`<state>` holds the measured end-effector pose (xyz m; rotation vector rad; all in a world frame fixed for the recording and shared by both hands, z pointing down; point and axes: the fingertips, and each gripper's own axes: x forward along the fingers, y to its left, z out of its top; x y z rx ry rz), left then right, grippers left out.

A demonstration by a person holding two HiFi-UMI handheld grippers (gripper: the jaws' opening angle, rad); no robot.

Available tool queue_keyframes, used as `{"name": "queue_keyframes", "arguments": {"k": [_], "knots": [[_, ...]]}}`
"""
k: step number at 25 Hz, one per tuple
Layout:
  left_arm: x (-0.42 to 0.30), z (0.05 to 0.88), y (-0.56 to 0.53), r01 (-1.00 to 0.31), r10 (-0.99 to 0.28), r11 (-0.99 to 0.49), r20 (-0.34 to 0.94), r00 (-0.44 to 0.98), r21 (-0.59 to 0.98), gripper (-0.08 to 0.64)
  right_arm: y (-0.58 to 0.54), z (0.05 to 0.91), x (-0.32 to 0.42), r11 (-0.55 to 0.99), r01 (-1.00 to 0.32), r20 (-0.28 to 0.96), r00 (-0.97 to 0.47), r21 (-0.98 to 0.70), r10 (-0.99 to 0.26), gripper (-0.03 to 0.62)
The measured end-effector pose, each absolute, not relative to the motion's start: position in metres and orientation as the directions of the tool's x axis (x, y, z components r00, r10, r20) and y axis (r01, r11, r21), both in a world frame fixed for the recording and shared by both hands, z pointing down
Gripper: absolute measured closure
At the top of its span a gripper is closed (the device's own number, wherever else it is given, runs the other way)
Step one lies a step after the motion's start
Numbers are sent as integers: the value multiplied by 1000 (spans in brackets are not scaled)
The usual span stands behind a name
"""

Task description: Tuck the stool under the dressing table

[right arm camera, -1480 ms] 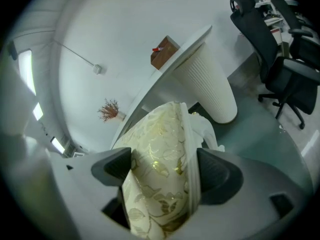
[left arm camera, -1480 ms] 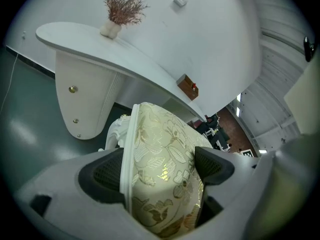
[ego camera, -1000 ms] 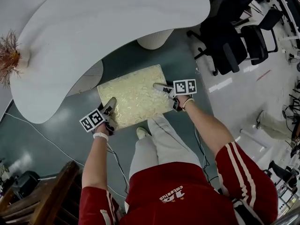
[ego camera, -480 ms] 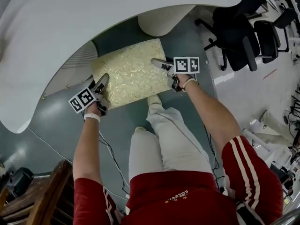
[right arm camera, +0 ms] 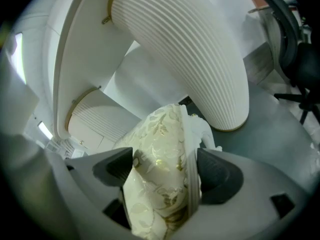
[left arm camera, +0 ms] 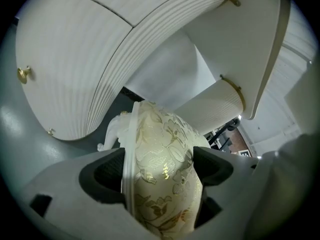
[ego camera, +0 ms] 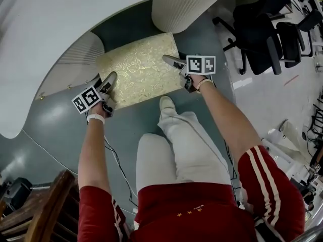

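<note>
Between the fingers of each gripper sits one short end of the stool [ego camera: 139,69]. The left gripper [ego camera: 109,79] is clamped on its left end and the right gripper [ego camera: 171,60] on its right end. In both gripper views the gold-patterned cushion and the white seat rim fill the gap, and the pads press on them from either side. The jaws stand fairly wide only because the seat is thick.

The stool's long axis runs straight across from one pair of fingertips to the other. Both hands are equally near it, and neither one leads.

Ahead of the fingertips, past the far long edge of the seat, lies the opening of the dressing table [ego camera: 75,19]. It is a dark strip of floor between the ribbed cabinet [ego camera: 81,54], just beyond the left fingers, and the ribbed round pedestal [ego camera: 181,11], beyond the right fingers. The seat's far left corner is just beside the cabinet's curved front. The far right corner has more room before the pedestal.

Most of the seat shows outside the tabletop's rim, so I judge the tuck barely begun.

The coming move looks like a level push away from the person. It should probably lean slightly toward the right fingers' side, so the left corner clears the cabinet. The person's shoe [ego camera: 166,105] is just behind the near edge.
</note>
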<state>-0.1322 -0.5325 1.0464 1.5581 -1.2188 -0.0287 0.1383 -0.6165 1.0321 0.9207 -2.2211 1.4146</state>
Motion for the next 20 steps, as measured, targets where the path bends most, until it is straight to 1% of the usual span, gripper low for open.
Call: {"name": "queue_keyframes", "arguments": {"k": [2, 3, 4, 5, 6, 9, 10, 12, 16, 17, 19, 20], "knots": [[-132, 1041, -526, -670, -676, 150, 570, 467, 727, 108, -609, 1027, 145, 320, -727, 630, -686, -607, -364, 204], [-131, 1038, -521, -672, -675, 160, 577, 460, 723, 97, -605, 1024, 149, 340, -742, 644, -670, -577, -369, 224], [-130, 1036, -515, -680, -673, 165, 585, 451, 715, 124, -600, 1021, 152, 359, -749, 656, -662, -557, -363, 230], [-128, 1033, -508, -695, -667, 166, 599, 444, 700, 133, -593, 1020, 155, 374, -749, 665, -660, -547, -349, 253], [-126, 1031, -498, -714, -656, 165, 617, 435, 680, 137, -584, 1018, 157, 387, -745, 674, -662, -543, -329, 259], [-124, 1021, -468, -757, -629, 173, 662, 407, 630, 179, -559, 1011, 164, 407, -749, 702, -649, -523, -293, 272], [-123, 1017, -459, -755, -624, 182, 667, 406, 630, 199, -555, 1008, 167, 401, -757, 709, -640, -516, -296, 275], [-120, 1009, -442, -733, -623, 205, 664, 414, 649, 245, -549, 1002, 170, 373, -771, 716, -628, -516, -307, 301], [-114, 1006, -417, -735, -601, 242, 692, 400, 634, 328, -529, 996, 172, 382, -783, 741, -606, -491, -289, 374], [-114, 1008, -411, -746, -588, 250, 709, 390, 618, 366, -524, 997, 173, 394, -786, 751, -597, -476, -283, 394], [-113, 1012, -401, -762, -569, 263, 733, 373, 592, 480, -513, 1001, 179, 402, -797, 768, -576, -450, -282, 443], [-112, 1014, -399, -767, -566, 266, 739, 367, 584, 519, -510, 1003, 182, 396, -805, 772, -567, -442, -289, 460]]}}
